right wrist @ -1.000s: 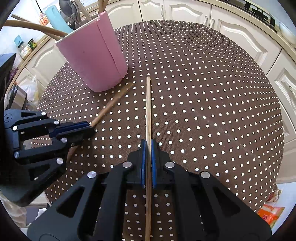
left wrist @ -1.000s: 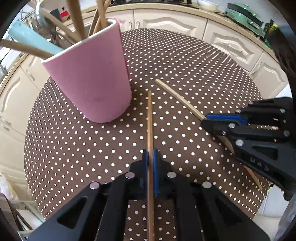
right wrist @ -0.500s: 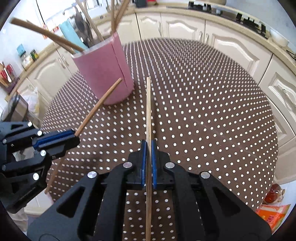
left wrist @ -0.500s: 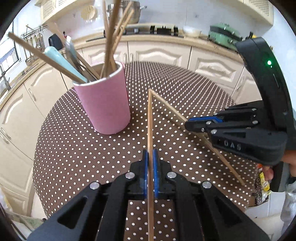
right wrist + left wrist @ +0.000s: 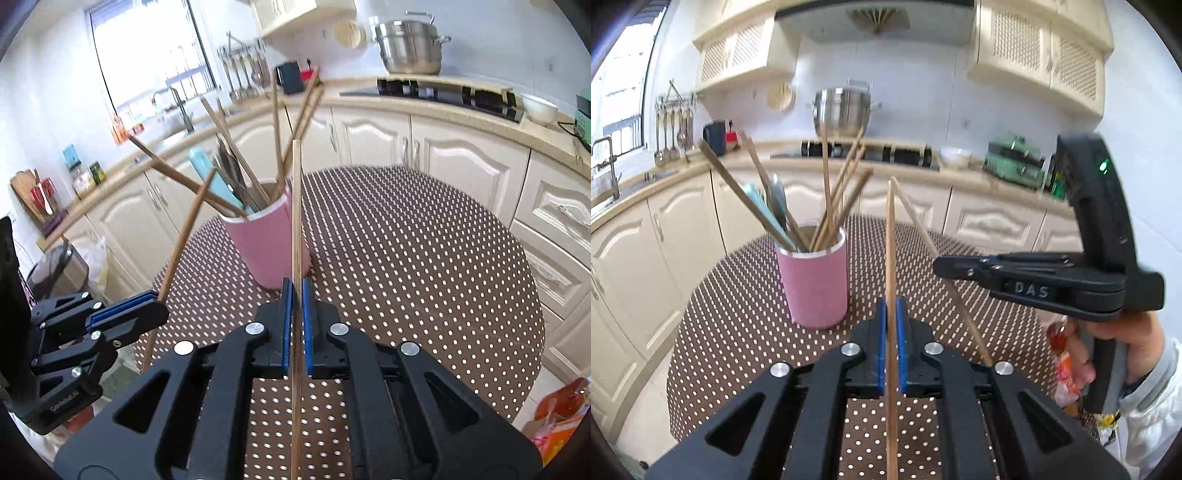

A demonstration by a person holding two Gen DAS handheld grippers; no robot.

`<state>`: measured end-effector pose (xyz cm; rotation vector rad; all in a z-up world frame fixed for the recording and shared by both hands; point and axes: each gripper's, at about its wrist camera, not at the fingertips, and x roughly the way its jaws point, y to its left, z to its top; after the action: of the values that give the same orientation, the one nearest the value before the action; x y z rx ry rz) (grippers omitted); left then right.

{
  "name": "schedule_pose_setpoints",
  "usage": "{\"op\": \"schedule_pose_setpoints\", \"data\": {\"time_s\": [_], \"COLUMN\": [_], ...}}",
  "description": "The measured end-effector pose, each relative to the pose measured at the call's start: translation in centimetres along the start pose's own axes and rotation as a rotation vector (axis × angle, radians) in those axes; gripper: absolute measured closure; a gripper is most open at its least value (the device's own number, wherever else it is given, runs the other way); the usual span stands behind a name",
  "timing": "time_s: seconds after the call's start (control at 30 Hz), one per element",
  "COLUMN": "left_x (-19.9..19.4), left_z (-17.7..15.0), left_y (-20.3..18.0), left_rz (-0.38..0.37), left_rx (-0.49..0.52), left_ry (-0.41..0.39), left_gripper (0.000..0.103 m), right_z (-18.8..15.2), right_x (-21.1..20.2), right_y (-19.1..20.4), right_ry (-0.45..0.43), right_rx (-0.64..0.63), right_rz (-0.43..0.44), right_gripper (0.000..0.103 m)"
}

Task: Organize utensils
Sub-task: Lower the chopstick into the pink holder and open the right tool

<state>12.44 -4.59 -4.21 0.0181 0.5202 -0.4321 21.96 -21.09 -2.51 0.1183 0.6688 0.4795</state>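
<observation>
Left wrist view: round polka-dot brown surface [image 5: 746,332]; pink cylindrical utensil holder [image 5: 818,284] near its far-left edge. Left tongs [image 5: 891,343] and right tongs [image 5: 295,325] each clamp one thin wooden chopstick [image 5: 891,258] aloft. Advice: tilt tips down over holder's rim, then release.

Home kitchen; cream cabinets [image 5: 436,147], steel pot [image 5: 842,109], probably a hob [image 5: 443,94].

Two raised chopsticks [image 5: 891,258] [image 5: 295,221] near full pink cup [image 5: 817,284]
</observation>
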Motion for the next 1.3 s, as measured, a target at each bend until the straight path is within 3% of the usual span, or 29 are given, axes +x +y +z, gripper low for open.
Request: {"op": "schedule_pose_setpoints", "data": {"time_s": [0.2,0.7,1.1,1.3], "left_x": [-3.3,-7.0,-5.2,-3.0], "left_z": [0.3,2.7,6.7,8.3], "left_y": [-0.4,2.4,6.4,7.7], "left_rz": [0.016,0.104,0.143,0.101], "left_rx": [0.004,-0.054,-0.131,-0.184], "left_ry": [-0.125,-0.333,-0.447,-0.501], "left_gripper": [0.098,0.098,0.098,0.098], "right_z": [1.1,3.5,7.2,9.2], "right_x": [-1.1,-3.1,-1.3,-0.8], "right_y": [0.2,1.2,1.2,1.2], "right_ry": [-0.083,-0.288,-0.422,-0.540], "right_rx": [0.029,0.049,0.051,0.041], "right_rz": [0.029,0.081,0.123,0.113], "right_gripper": [0.097,0.097,0.097,0.097]}}
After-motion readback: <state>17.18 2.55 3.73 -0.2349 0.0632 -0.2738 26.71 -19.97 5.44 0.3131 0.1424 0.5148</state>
